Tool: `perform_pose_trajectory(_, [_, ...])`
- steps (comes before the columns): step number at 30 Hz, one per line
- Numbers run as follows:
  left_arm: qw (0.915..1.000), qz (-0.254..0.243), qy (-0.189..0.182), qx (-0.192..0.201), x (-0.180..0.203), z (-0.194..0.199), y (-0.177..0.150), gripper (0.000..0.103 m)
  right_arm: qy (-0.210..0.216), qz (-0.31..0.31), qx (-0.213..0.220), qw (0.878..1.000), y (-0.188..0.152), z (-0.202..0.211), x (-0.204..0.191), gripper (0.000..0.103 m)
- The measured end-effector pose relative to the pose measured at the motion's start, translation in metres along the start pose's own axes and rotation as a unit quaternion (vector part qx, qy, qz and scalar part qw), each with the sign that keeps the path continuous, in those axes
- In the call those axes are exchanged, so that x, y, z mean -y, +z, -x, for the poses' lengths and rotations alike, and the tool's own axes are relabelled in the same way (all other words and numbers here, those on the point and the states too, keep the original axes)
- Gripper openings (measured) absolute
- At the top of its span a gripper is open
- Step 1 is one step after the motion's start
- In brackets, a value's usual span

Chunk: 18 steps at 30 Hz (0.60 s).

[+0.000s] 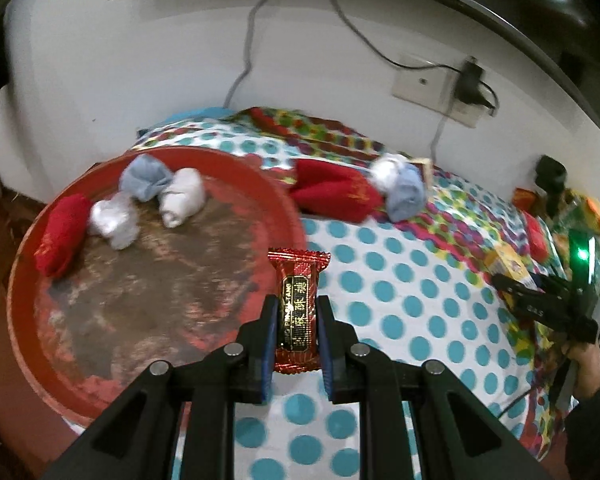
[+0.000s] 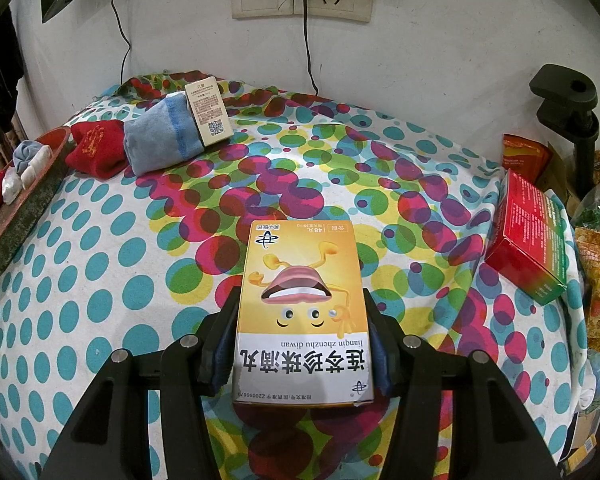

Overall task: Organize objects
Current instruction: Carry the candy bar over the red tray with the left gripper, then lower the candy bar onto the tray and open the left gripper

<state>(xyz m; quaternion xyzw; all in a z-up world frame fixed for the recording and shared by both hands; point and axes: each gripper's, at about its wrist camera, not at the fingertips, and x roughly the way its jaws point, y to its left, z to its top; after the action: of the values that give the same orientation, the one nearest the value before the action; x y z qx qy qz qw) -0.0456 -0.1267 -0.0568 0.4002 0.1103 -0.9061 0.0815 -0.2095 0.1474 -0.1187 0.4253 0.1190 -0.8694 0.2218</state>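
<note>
Sorting partly done: socks in the tray, a snack and a box in hand

Left wrist view. Left tool [image 1: 297, 334] is clenched on a red foil snack packet [image 1: 299, 308], which stands upright between the blue pads, above the dotted cloth of the bench [image 1: 400, 280] and just beside the rim of the round red tray [image 1: 28, 320]. Four rolled socks already lie in the tray: a red one [image 1: 62, 236], a silvery white one [image 1: 114, 218], a blue one [image 1: 146, 178] and a white one [image 1: 182, 198]. Outside it, on the cloth, a red sock [image 1: 334, 192] and a blue-and-white sock [image 1: 400, 186] remain. At the right edge, the other tool is seen in a person's hand [image 1: 584, 364].

Right wrist view. Right tool [image 2: 300, 344] grasps a yellow medicine box [image 2: 302, 312] by its long sides, above the cloth. Farther off, a small beige box [image 2: 208, 112] rests against the blue sock, and a red-and-green box [image 2: 528, 236] lies near the right edge beside a heap of packets [image 2: 596, 280].

Judged from this layout, the socks are about two-thirds gathered; the two loose socks, the boxes and both held items are yet to be placed.
</note>
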Motion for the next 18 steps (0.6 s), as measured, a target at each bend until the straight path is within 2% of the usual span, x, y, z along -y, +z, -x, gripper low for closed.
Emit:
perform_pose_trajectory(7, [0.9986, 0.038, 0.034, 0.011, -0.048, 0.006, 0.000, 0.019, 0.000, 0.000, 0.000, 1.000, 0.000, 0.000, 0.000, 0.051])
perform_pose_trajectory(13, [0.9954, 0.072, 0.062, 0.003, -0.086, 0.004, -0.006, 0.019, 0.000, 0.000, 0.000, 1.000, 0.000, 0.000, 0.000, 0.052])
perform_pose_trajectory(18, [0.9929, 0.087, 0.082, 0.001, -0.105, 0.002, -0.010, 0.019, -0.001, 0.000, 0.000, 1.000, 0.000, 0.000, 0.000, 0.052])
